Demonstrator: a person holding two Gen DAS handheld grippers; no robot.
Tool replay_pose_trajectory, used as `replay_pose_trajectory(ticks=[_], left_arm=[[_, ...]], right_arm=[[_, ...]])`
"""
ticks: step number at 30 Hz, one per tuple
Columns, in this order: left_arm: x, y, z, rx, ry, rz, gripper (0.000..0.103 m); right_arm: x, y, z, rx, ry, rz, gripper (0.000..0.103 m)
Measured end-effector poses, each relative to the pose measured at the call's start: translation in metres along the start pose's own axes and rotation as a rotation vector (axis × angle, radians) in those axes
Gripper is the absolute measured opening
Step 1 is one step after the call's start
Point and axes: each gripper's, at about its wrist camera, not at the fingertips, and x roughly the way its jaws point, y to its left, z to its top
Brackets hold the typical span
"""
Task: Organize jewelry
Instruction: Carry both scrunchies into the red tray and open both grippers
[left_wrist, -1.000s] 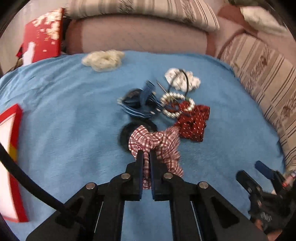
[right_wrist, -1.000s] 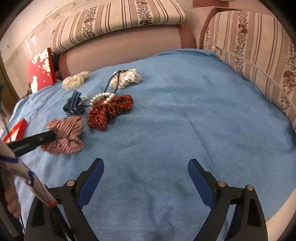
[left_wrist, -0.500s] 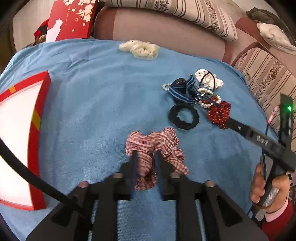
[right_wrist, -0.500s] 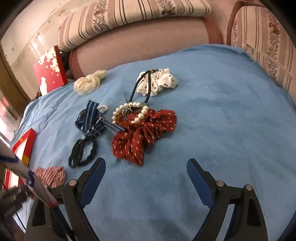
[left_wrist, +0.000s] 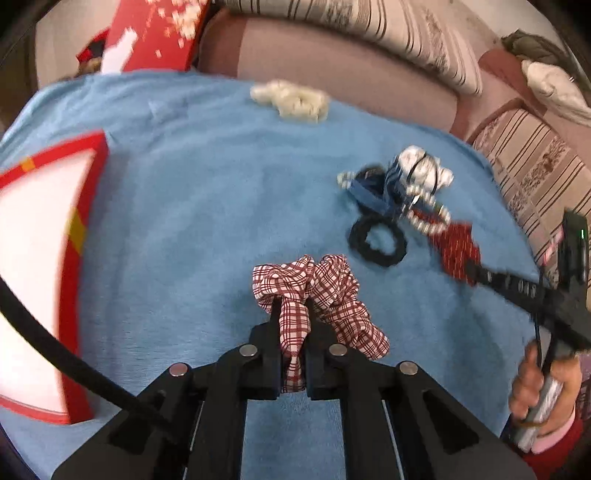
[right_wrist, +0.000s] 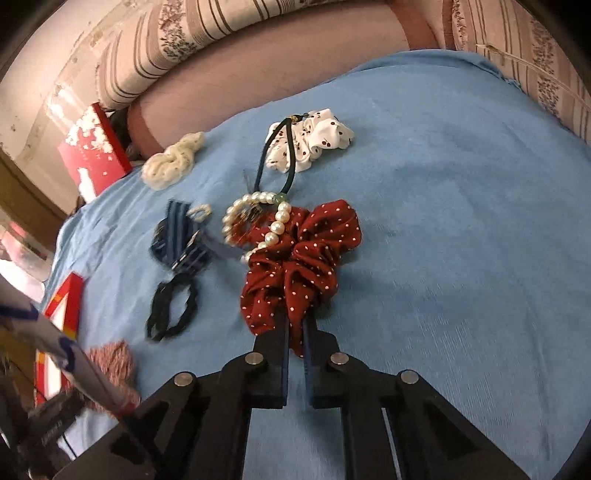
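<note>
Scrunchies and a pearl bracelet (right_wrist: 255, 221) lie scattered on a blue blanket (right_wrist: 443, 221) spread over a bed or couch, with a red-rimmed box (left_wrist: 79, 229) at about 9 o'clock in the left wrist view.

Left tool (left_wrist: 291, 314): closed tight on the red-and-white checked scrunchie (left_wrist: 317, 288), fabric pinched between its fingers.

Right tool (right_wrist: 294, 328): its jaws have just closed, and a fold of the dark red dotted scrunchie (right_wrist: 303, 258) now sits pinched between them.

Judged step: both pieces are gripped and ready to be carried off for sorting, probably to the red-rimmed box. The next move calls for lifting the dotted scrunchie clear without dragging the pearl bracelet, which touches its 11 o'clock edge and could snag.

In the right wrist view the dotted scrunchie's long axis runs from 7 to 1 o'clock, bulk pointing away from the tool. The checked one, in the left wrist view, spreads from 10 to 4 o'clock. A black hair tie (left_wrist: 376, 243) lies just beside it at 1 o'clock.
</note>
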Motion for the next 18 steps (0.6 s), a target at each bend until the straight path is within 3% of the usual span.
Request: replay_pose_trajectory(ticks=[5,10,13,18], left_arm=[[-0.049,0.016,0.004,-0.033,-0.117,0.032,0.008],[-0.093,0.056,0.007,-0.098,-0.219,0.153,0.008],[-0.113,0.097,0.002,-0.190,-0.248,0.209,0.008],[-0.133,0.180,-0.013,-0.386,-0.230,0.306,0.008]], right_arm=[[-0.033,0.025,-0.022,-0.070,0.000,0.045,0.005],[-0.061,0.088,-0.031,-0.216,-0.013,0.124,0.005],[-0.070,0.136,-0.035,-0.301,-0.009,0.192,0.005],[-0.064,0.219,-0.049,-0.410,0.039,0.319,0.005]])
